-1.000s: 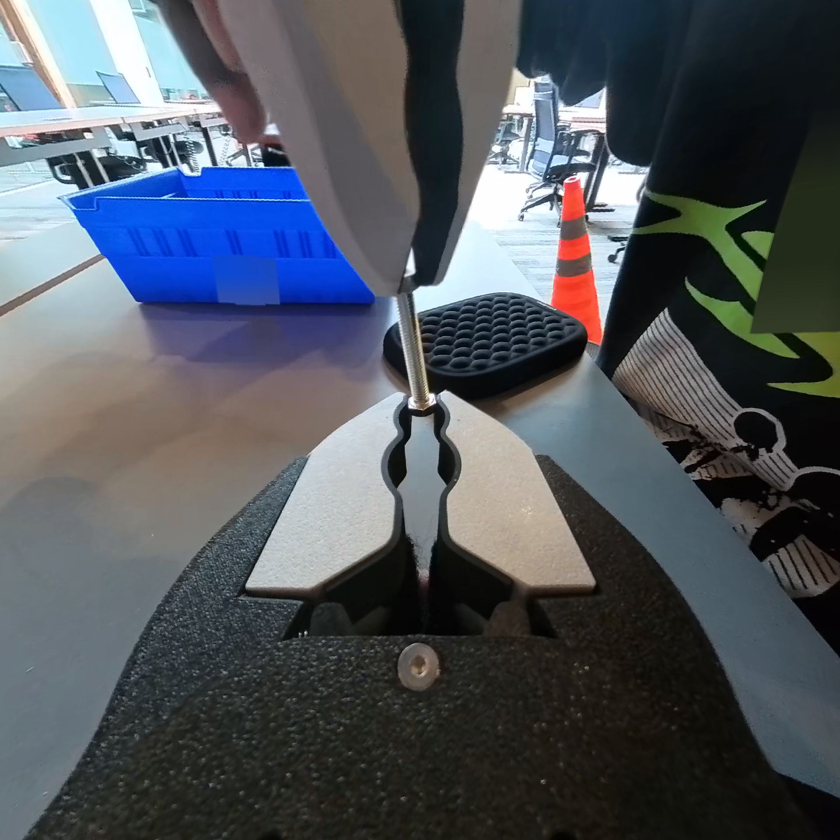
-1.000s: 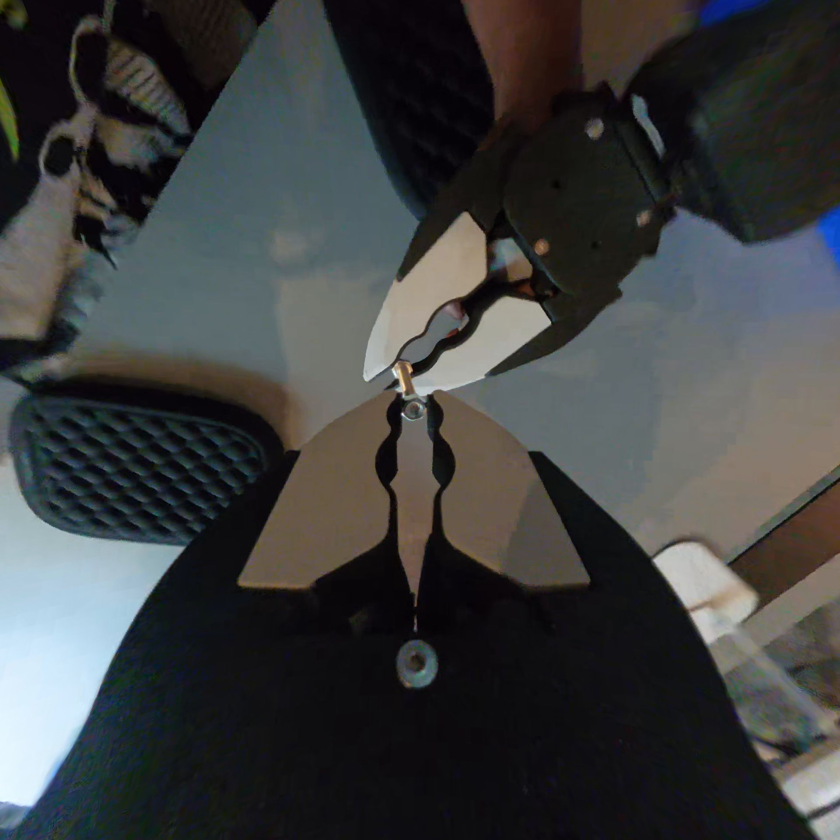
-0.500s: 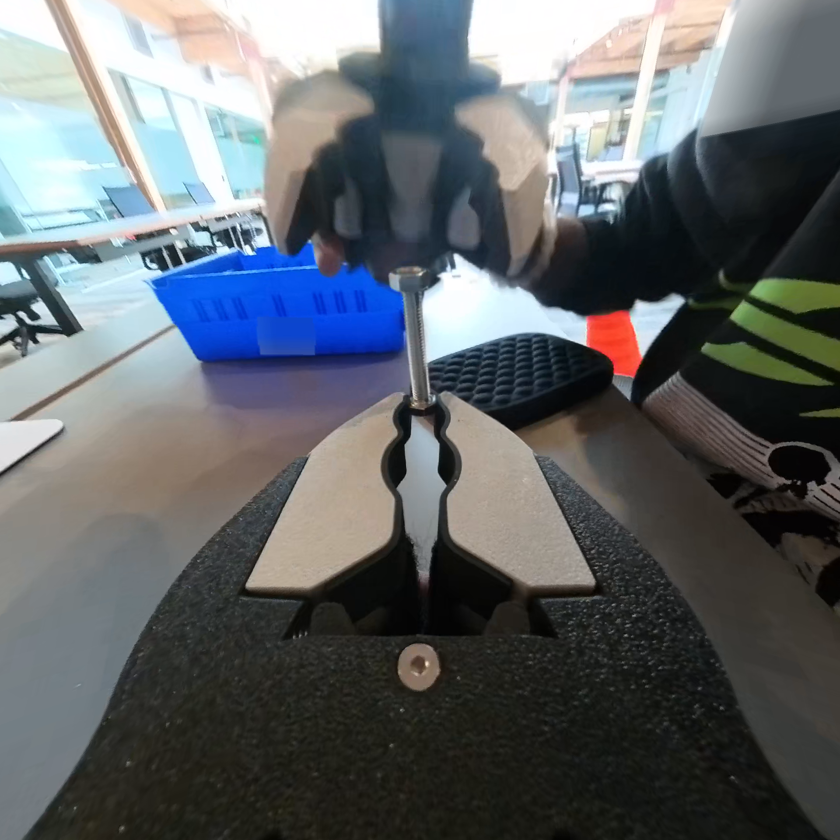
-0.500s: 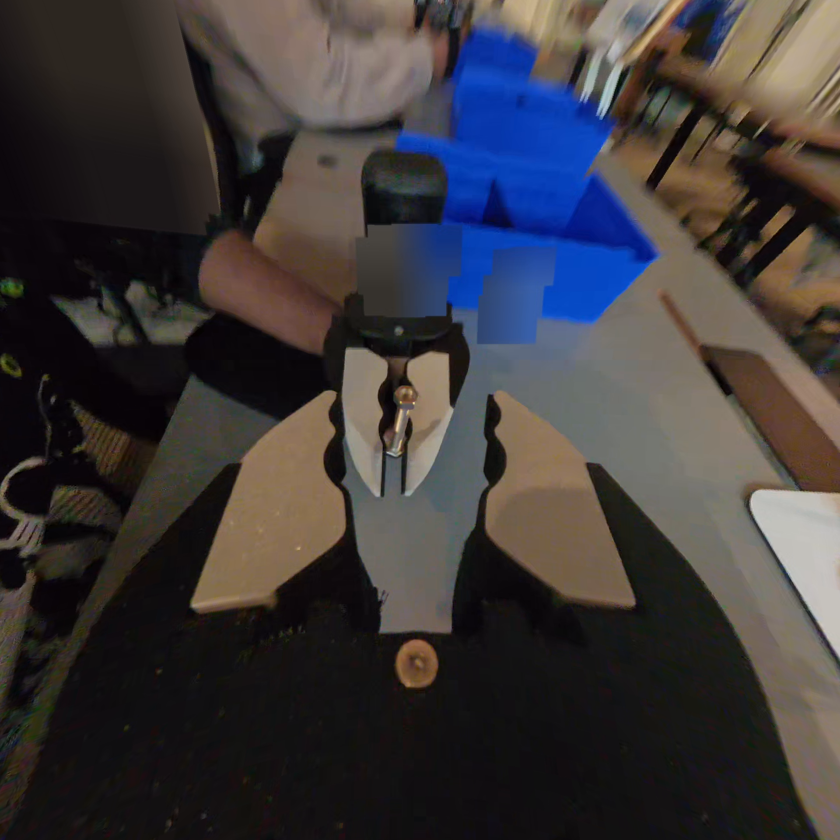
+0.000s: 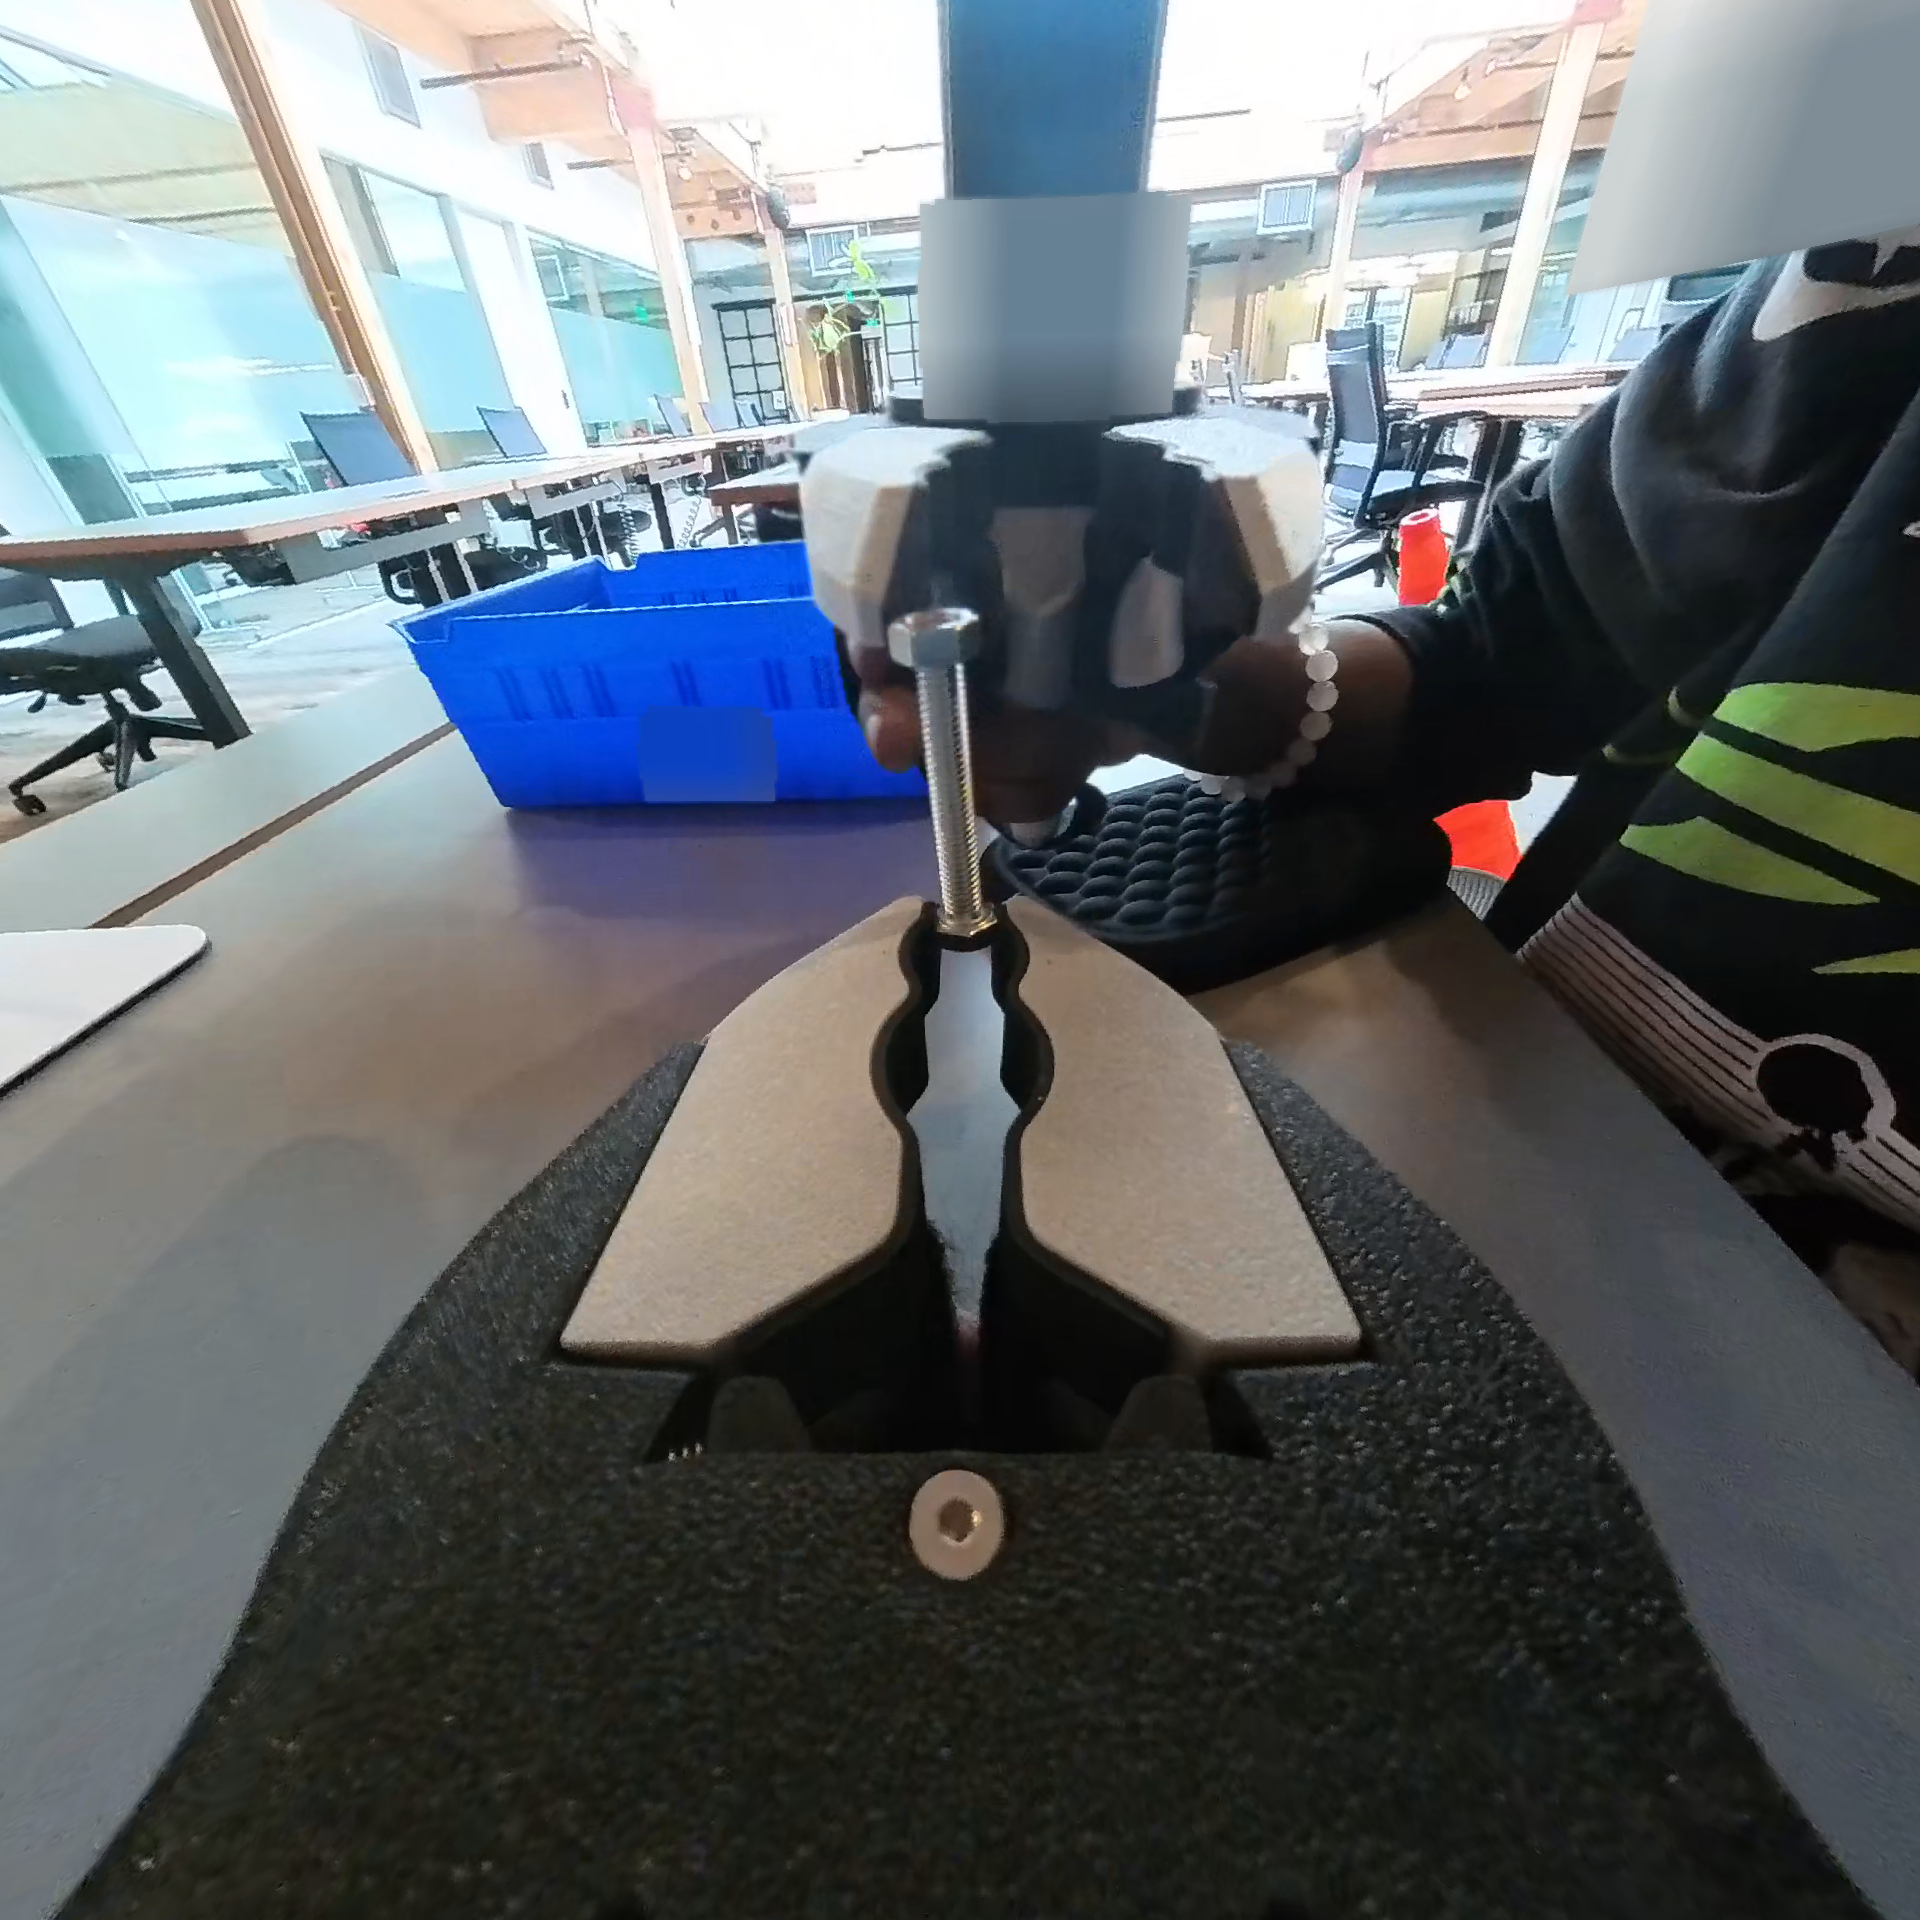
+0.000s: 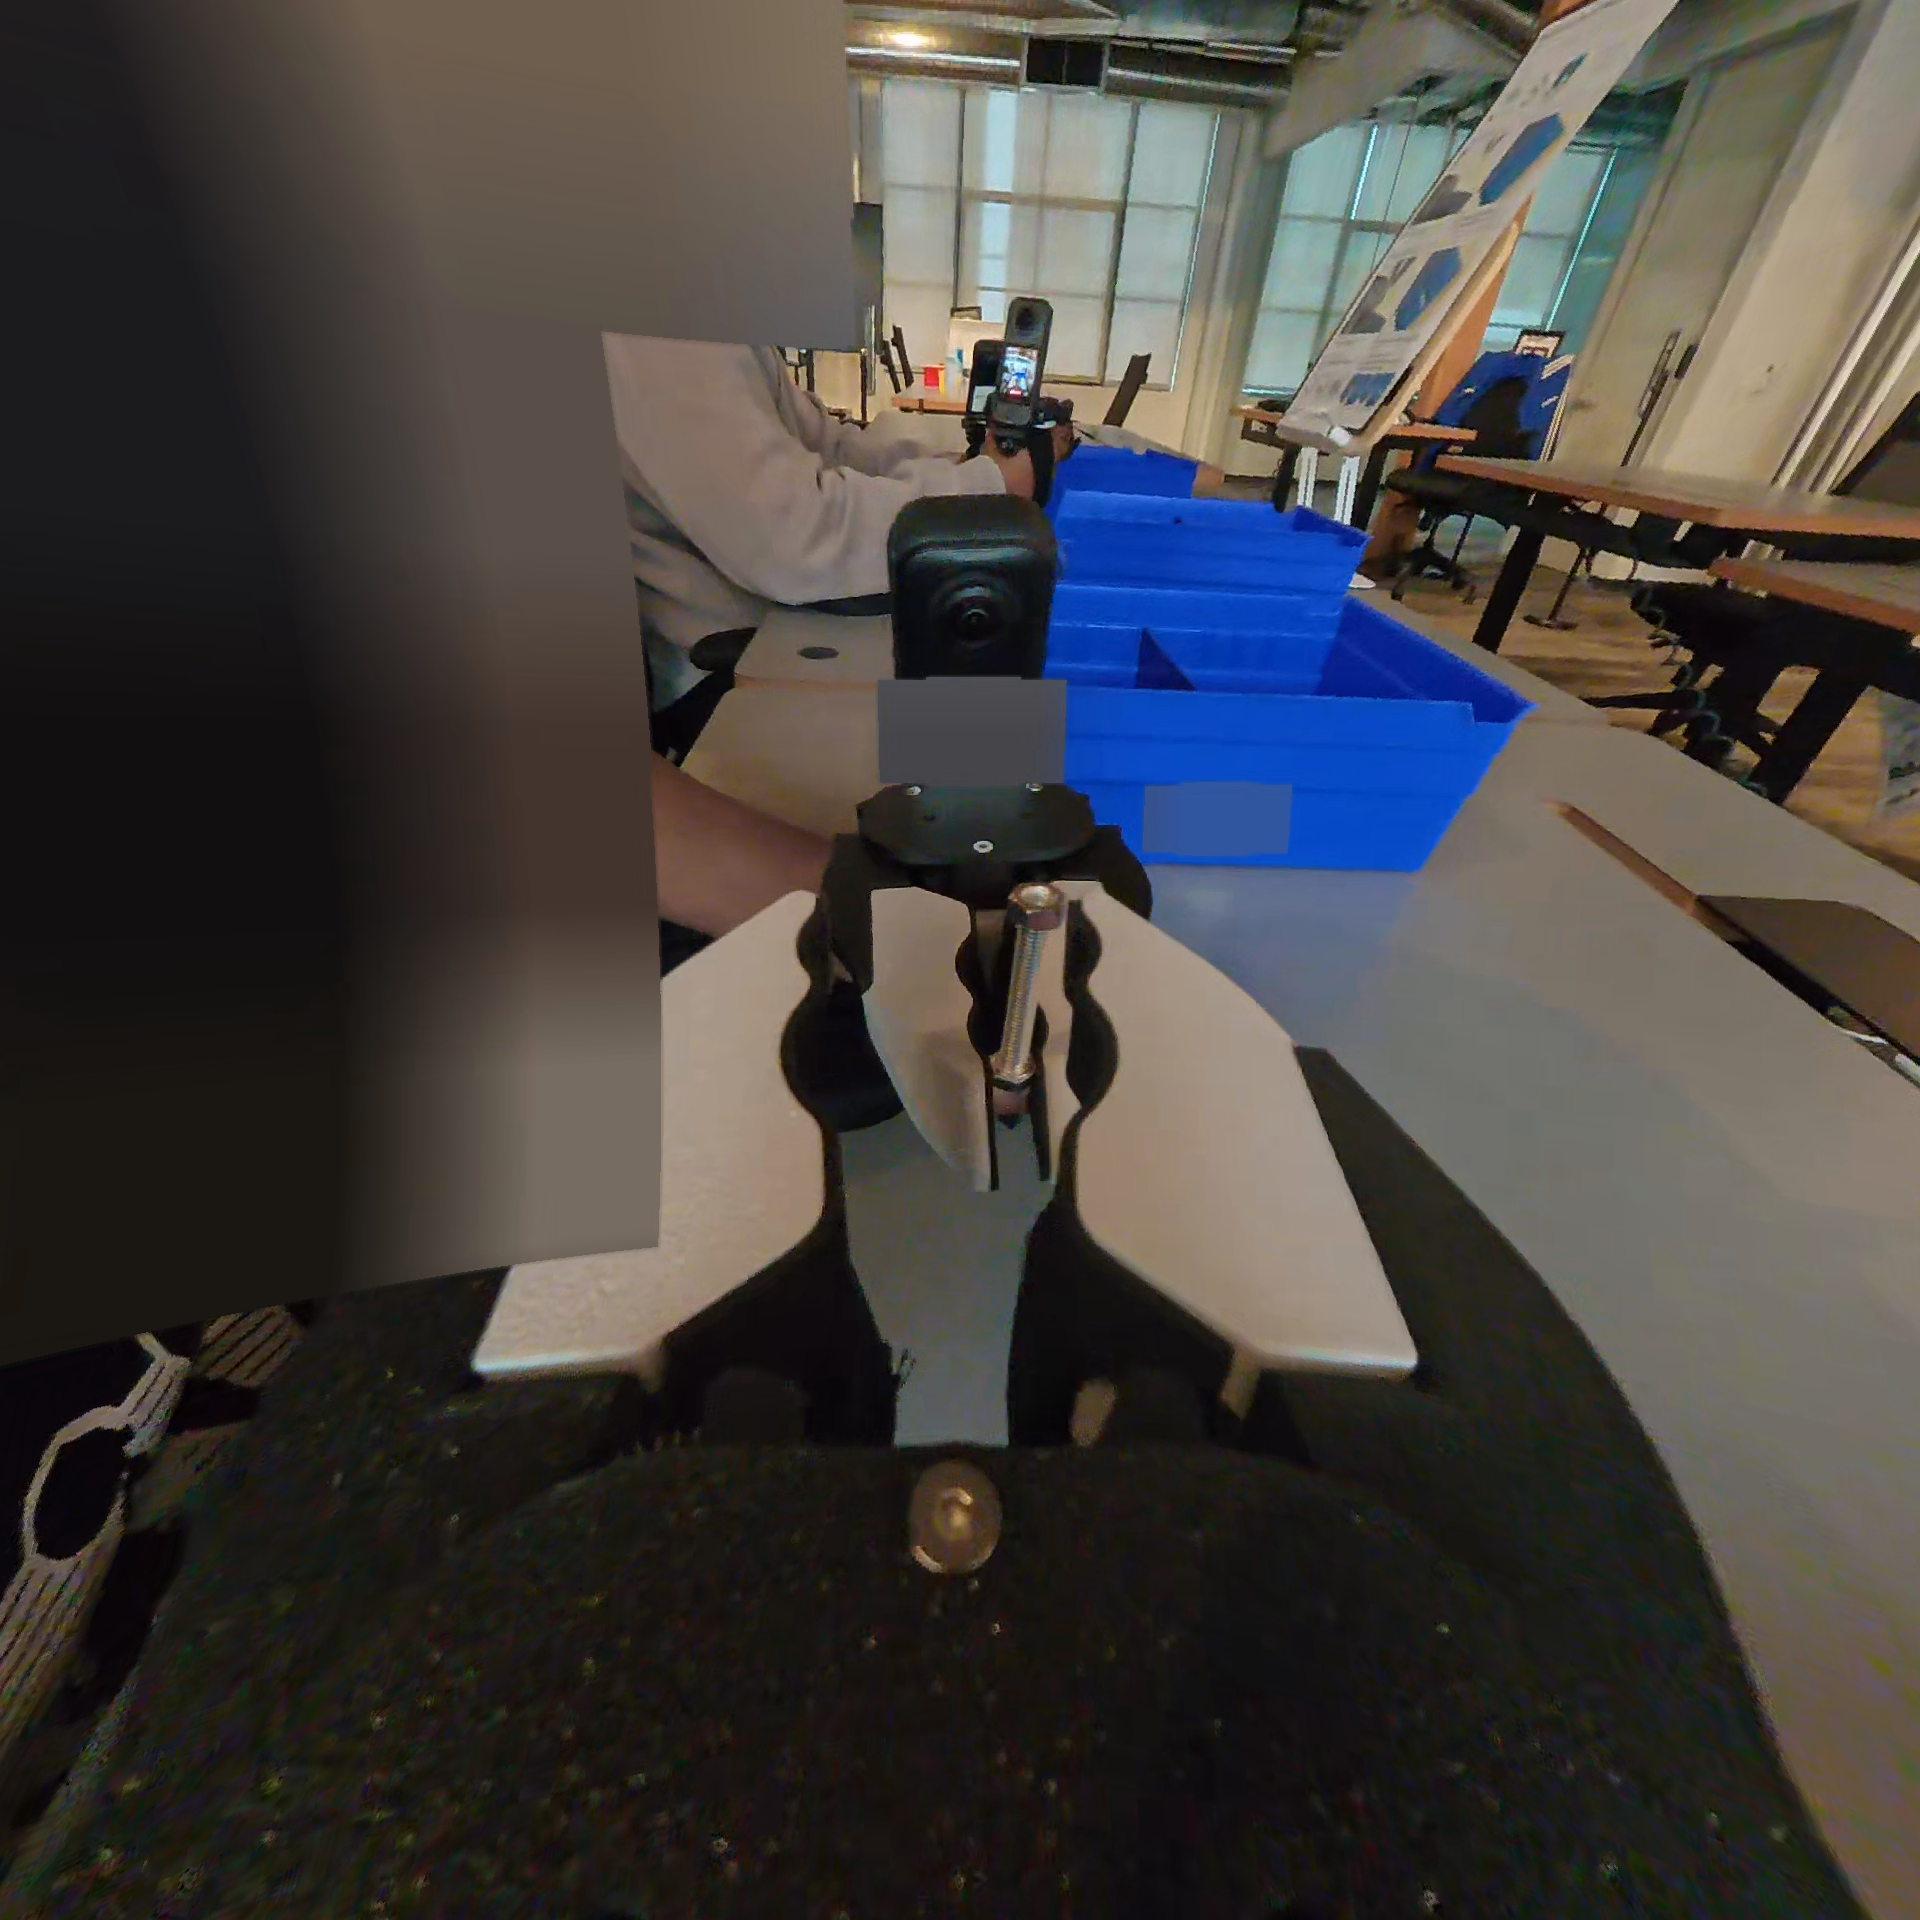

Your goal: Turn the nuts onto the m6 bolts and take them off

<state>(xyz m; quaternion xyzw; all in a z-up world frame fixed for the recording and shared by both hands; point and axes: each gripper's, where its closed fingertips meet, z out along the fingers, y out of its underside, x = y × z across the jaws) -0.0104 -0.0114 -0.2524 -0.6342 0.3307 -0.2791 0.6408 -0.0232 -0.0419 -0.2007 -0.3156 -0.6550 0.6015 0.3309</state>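
My left gripper point(image 5: 964, 927) is shut on a small steel nut point(image 5: 964, 921) at its fingertips. A long silver bolt point(image 5: 951, 769) stands upright out of the nut, hex head point(image 5: 935, 636) on top. My right gripper point(image 6: 945, 920) is open; its pale fingers point(image 6: 1195, 1091) stand wide on either side of the bolt point(image 6: 1023, 987) without touching it. In the left wrist view the right gripper point(image 5: 1060, 551) faces me just behind the bolt head. In the right wrist view the left gripper point(image 6: 987, 1169) points at me with the nut point(image 6: 1012, 1081) in its tips.
A blue bin point(image 5: 665, 665) stands behind on the grey table point(image 5: 312, 1039), a black honeycomb mat point(image 5: 1216, 873) to its right. A white pad point(image 5: 83, 987) lies at the left. A person in a dark printed shirt point(image 5: 1714, 831) is at the right. More blue bins point(image 6: 1299, 769) line the table. Left tips to right tips: about 6 cm.
My right gripper was shut on the bolt head from above; it let go, opened wide and swung down level with the bolt. My left gripper kept its hold on the nut.
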